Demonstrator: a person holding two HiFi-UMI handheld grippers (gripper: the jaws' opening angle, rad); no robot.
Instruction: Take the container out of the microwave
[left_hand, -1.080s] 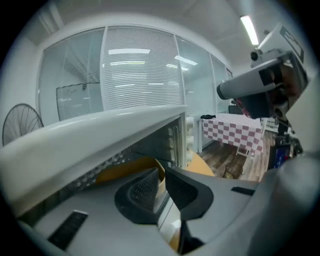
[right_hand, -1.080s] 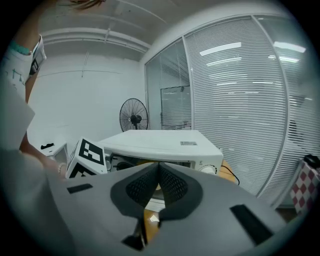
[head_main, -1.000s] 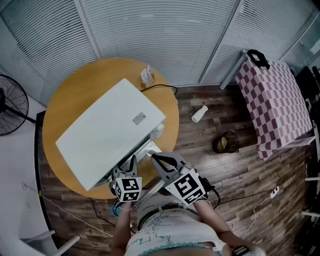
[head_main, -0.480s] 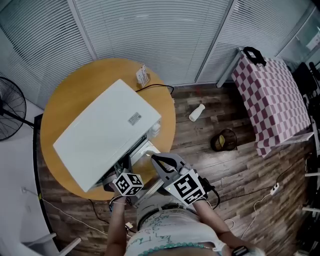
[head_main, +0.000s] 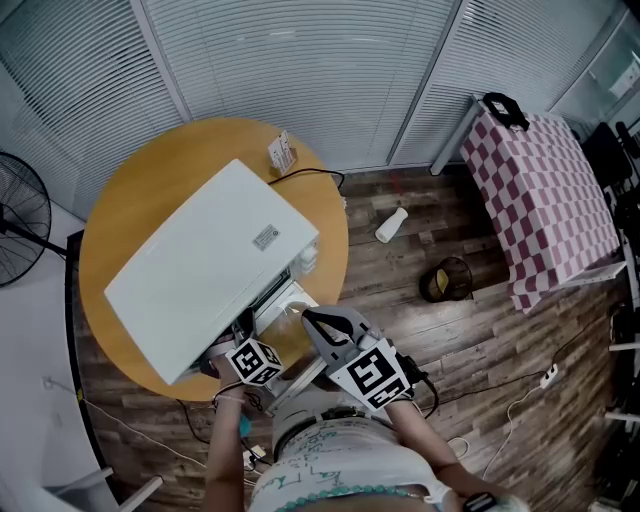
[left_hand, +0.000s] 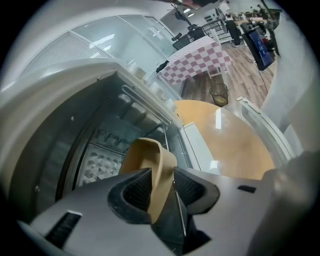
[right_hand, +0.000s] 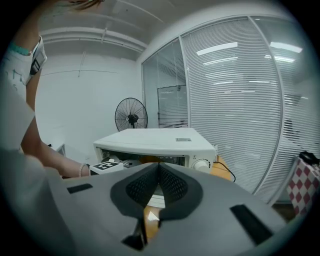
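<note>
A white microwave (head_main: 210, 265) sits on a round wooden table (head_main: 140, 170), its front facing me. My left gripper (head_main: 243, 342) is at the open cavity (left_hand: 100, 150). In the left gripper view its pads press on the wall of a tan container (left_hand: 150, 160) standing edge-on between them, just in front of the cavity. From the right gripper view, a tan patch of the container (right_hand: 149, 160) shows in the opening, next to the left gripper's marker cube (right_hand: 105, 166). My right gripper (head_main: 307, 316) hangs off the table's near edge, shut and empty, pointing at the microwave (right_hand: 160, 140).
A small box (head_main: 280, 152) and a power cable (head_main: 315, 175) lie behind the microwave. A fan (head_main: 20, 215) stands at the left. On the wooden floor to the right are a bottle (head_main: 392, 225), a bin (head_main: 447, 283) and a table with a checked cloth (head_main: 545, 200).
The left gripper has rolled and sunk at the microwave's opening, its marker cube now turned differently. The right gripper has stayed where it was.
</note>
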